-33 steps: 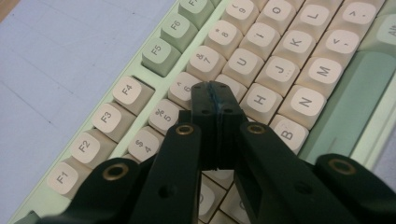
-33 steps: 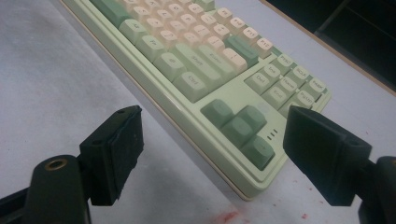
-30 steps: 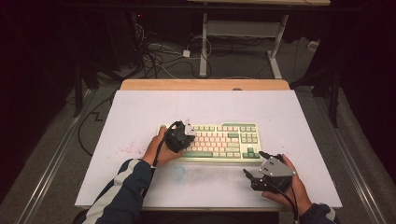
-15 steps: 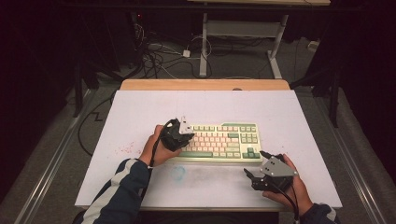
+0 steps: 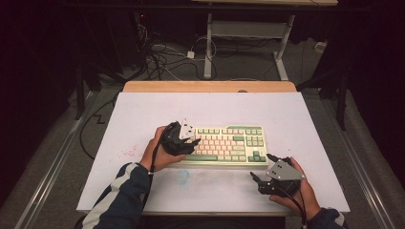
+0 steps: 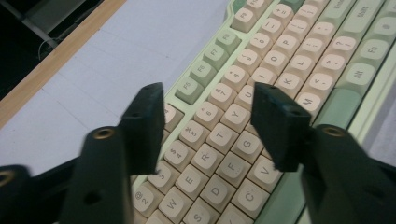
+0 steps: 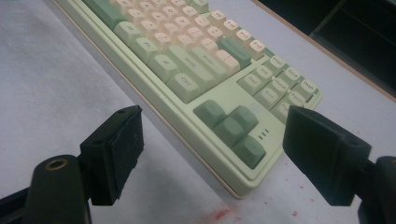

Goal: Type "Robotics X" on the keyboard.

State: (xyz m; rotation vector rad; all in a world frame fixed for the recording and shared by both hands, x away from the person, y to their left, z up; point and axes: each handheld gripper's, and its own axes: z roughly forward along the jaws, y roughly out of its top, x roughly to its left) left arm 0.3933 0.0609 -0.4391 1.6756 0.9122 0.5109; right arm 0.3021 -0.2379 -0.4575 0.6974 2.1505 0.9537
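- Keyboard, a pale green plastic one with cream and darker green keycaps (image 5: pixel 229 145), lies flat on the white sheet that covers the table (image 5: pixel 143 114), a little toward the person's side of the middle, its long edges running across the high view.
- The left gripper (image 6: pixel 208 128) hovers over the keyboard's left half; its two black jaws have just been opening and now stand well apart, with nothing clamped between them. In the left gripper view the cream letter keys from R and T up to U and I show in the gap, and the pads press on none of them.
- In the high view this left gripper (image 5: pixel 184 140) sits above the keyboard's left end, held by the left hand (image 5: pixel 160 150) in a dark sleeve with white stripes.
- The right gripper (image 7: pixel 210 149) is spread wide and grips nothing; the keyboard's near right corner with its dark green arrow keys (image 7: pixel 233 128) lies between and beyond its jaws, apart from both pads.
- In the high view the right gripper (image 5: pixel 267 174) rests low near the table's front edge, just off the keyboard's front right corner.
- Faint red specks (image 7: pixel 217 214) mark the sheet near that corner.
- A bare wooden strip (image 5: pixel 210 87) edges the table's far side.
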